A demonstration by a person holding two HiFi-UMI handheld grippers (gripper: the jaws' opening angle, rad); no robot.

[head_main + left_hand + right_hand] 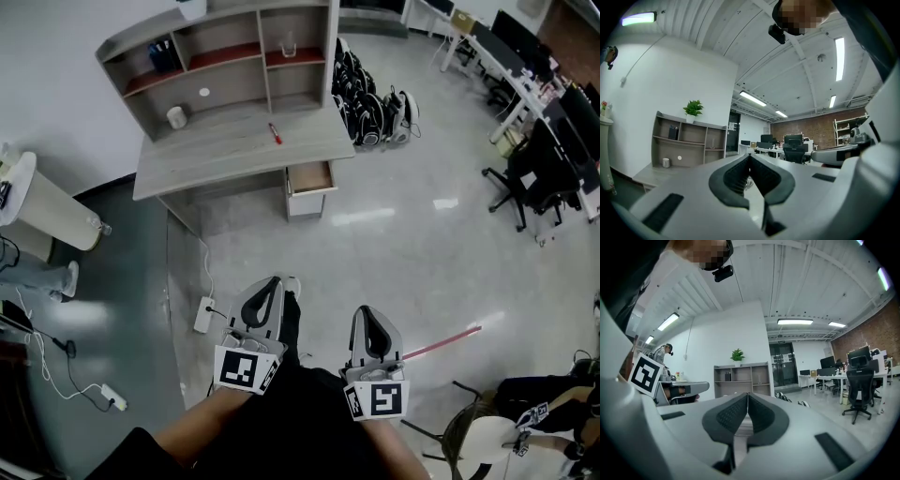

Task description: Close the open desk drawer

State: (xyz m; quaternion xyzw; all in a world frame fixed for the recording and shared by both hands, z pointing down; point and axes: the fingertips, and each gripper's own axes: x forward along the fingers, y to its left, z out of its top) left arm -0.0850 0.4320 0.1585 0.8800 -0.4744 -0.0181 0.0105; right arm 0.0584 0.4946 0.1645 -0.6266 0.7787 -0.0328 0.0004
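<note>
Room: office with a glossy pale floor (375,244), work desks and chairs off to the right, white wall at the far left.
Left gripper (273,281): pressed together tip to tip, nothing between the pads; carried level and low in front of the body, pointing toward the desk; shut probably for pushing rather than grasping.
Right gripper (368,311): likewise closed and empty, just beside the left one, level, aimed the same way.
Under the grippers: dark clothing of the person, then bare floor ahead of the tips.
Left of the left gripper: power strip (203,314) on the floor, with a cable running up toward the desk.
Right of the right gripper: thin red strip (441,343) lying on the floor.
Far ahead of both tips: desk (234,150) with a shelf unit (225,56) on top and a red pen (275,133) on the surface.
Drawer (310,178): pulled out under the desk's right end, toward the grippers, well apart from both, untouched.
Step in hand: approach, judging by the gap; closing not begun.
Next move: probably forward to the desk, then a flat push on the drawer front with closed tips, square on to avoid skewing it.
</note>
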